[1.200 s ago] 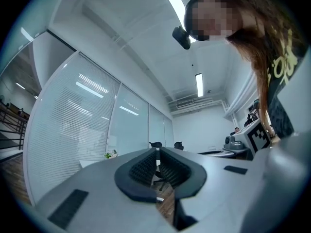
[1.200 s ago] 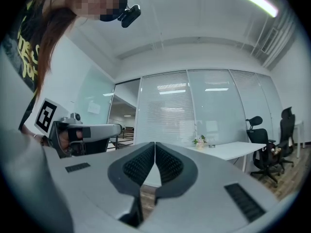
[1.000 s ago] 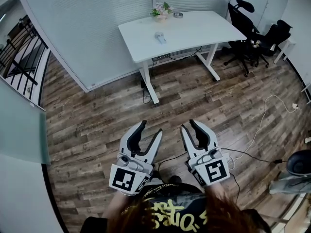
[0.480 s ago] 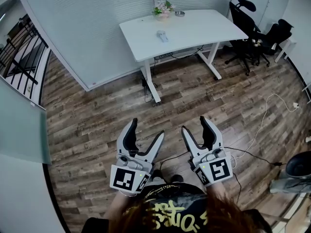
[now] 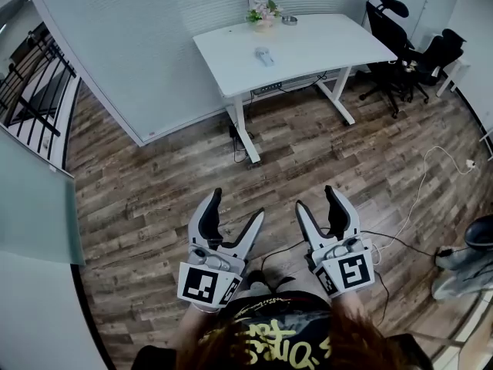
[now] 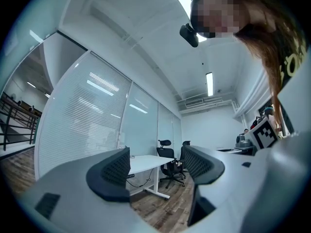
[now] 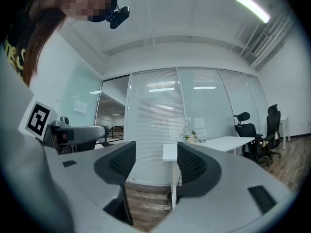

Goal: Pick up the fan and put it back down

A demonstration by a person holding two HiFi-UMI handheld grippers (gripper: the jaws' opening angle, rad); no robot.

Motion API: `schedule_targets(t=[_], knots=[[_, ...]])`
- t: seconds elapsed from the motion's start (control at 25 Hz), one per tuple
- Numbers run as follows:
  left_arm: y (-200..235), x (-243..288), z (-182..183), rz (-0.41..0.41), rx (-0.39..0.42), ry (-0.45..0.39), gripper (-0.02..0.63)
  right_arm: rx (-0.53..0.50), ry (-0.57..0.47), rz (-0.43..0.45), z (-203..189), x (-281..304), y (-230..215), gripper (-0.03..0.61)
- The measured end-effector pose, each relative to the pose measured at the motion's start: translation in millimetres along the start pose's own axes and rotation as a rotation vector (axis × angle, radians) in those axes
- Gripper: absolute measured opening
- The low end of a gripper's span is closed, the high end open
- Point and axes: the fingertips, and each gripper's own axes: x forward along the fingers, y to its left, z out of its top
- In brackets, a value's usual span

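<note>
The left tongs (image 5: pixel 236 205) and right tongs (image 5: pixel 316 199), jaws just opened and empty, hang over the floor (image 5: pixel 154 199) well apart from the white surface (image 5: pixel 323 41) bearing what is probably the fan (image 5: pixel 264 55); loose cables (image 5: pixel 416 195) underfoot could trip the approach, and so small a fan may slip.

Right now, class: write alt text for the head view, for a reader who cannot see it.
The left gripper and right gripper, jaws just opened and empty, point over a wood floor toward a white desk. A small white fan lies on it, flowers at its far edge, black office chairs to its right.
</note>
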Motion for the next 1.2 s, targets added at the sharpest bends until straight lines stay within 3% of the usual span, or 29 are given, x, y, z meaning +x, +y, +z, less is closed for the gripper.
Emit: schedule_targets(t=[0.4, 0.64, 1.2], knots=[[14.6, 9.6, -16.5, -0.045, -0.020, 0.050, 0.345, 0.015, 0.026, -0.046, -11.4, 10.9, 0.0, 0.249], [27.7, 32.8, -22.3, -0.024, -0.006, 0.037, 0.345, 0.024, 0.027, -0.031, -19.1, 36.6, -14.6, 0.249], [78.5, 149.1, -32.6, 0.032, 0.005, 0.009, 0.342, 0.003, -0.007, 0.015, -15.1, 142.6, -96.4, 0.249]])
